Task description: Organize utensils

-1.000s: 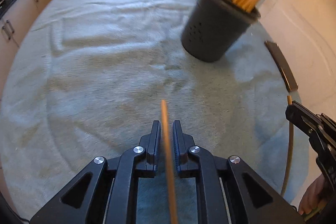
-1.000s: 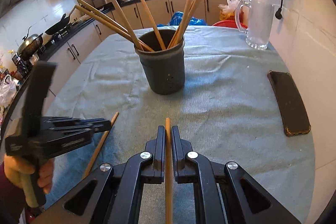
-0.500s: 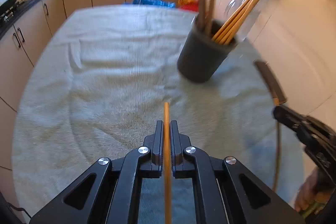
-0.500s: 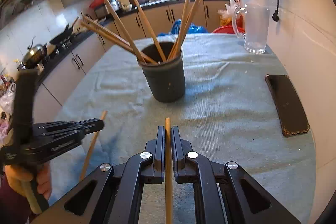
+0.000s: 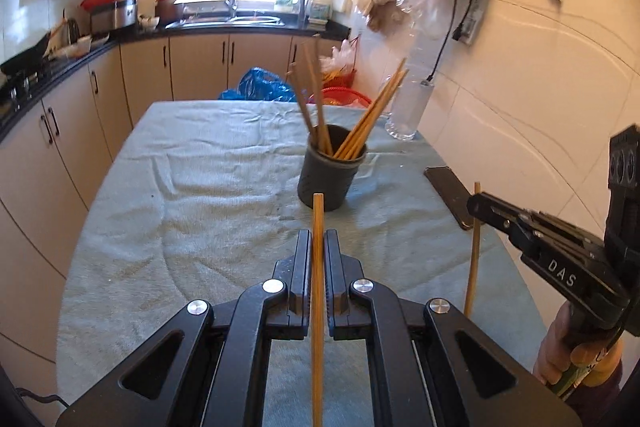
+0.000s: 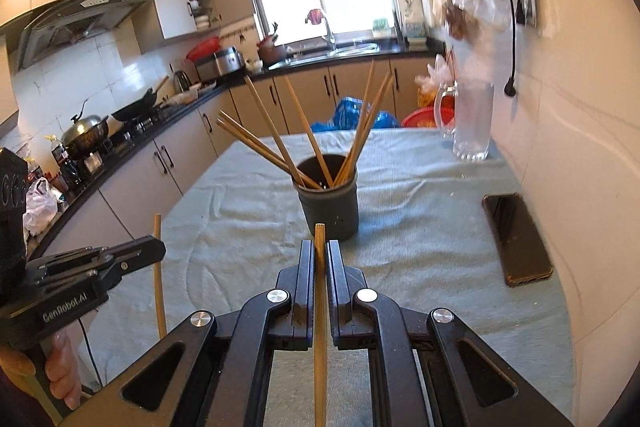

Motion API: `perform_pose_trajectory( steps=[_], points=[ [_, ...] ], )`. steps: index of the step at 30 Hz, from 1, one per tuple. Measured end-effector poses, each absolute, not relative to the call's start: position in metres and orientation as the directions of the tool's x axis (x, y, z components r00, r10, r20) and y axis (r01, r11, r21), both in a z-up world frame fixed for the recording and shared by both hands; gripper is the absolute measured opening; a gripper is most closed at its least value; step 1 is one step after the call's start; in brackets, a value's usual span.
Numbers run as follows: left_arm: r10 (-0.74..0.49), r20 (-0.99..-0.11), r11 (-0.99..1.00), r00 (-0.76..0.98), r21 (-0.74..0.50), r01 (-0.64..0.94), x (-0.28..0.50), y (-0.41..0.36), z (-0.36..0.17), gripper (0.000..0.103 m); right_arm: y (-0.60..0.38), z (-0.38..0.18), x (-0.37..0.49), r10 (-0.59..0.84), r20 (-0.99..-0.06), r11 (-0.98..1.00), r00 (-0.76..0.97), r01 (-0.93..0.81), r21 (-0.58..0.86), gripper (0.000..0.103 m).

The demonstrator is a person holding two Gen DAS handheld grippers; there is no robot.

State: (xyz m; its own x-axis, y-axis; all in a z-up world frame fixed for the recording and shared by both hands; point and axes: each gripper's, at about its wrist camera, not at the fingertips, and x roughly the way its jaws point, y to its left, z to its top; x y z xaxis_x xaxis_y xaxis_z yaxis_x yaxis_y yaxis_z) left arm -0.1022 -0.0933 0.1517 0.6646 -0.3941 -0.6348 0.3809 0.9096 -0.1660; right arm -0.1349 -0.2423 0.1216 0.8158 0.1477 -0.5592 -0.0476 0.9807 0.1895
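Observation:
A dark grey utensil cup (image 5: 328,177) (image 6: 330,203) holding several wooden chopsticks stands in the middle of a table covered by a grey-green towel (image 5: 200,195). My left gripper (image 5: 318,239) is shut on a wooden chopstick (image 5: 317,307) that sticks out past its fingertips toward the cup. My right gripper (image 6: 320,247) is shut on another wooden chopstick (image 6: 320,327), also pointing at the cup. Each gripper shows in the other's view: the right one (image 5: 480,205) with its chopstick (image 5: 474,251), the left one (image 6: 154,251) with its chopstick (image 6: 159,275). Both are raised above the towel.
A dark phone (image 6: 518,239) (image 5: 452,195) lies on the towel near the right wall. A clear glass pitcher (image 6: 472,123) stands at the far right corner. Kitchen cabinets and a counter (image 6: 132,147) run along the left and back. A hand (image 6: 60,367) holds the left gripper's handle.
Both grippers have risen and tilted up with their chopsticks, so the cup now sits lower and farther ahead. The left jaws closed fully on their chopstick, which straightened.

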Motion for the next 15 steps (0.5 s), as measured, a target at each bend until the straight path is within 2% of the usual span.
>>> perform_pose_trajectory(
  steps=[15],
  points=[
    [-0.455,-0.546,0.880,0.704,-0.156,0.448,-0.148,-0.102,0.194,0.005,-0.245,0.154,-0.176,0.150,-0.474,0.978,0.867,-0.061,0.198,0.006]
  ],
)
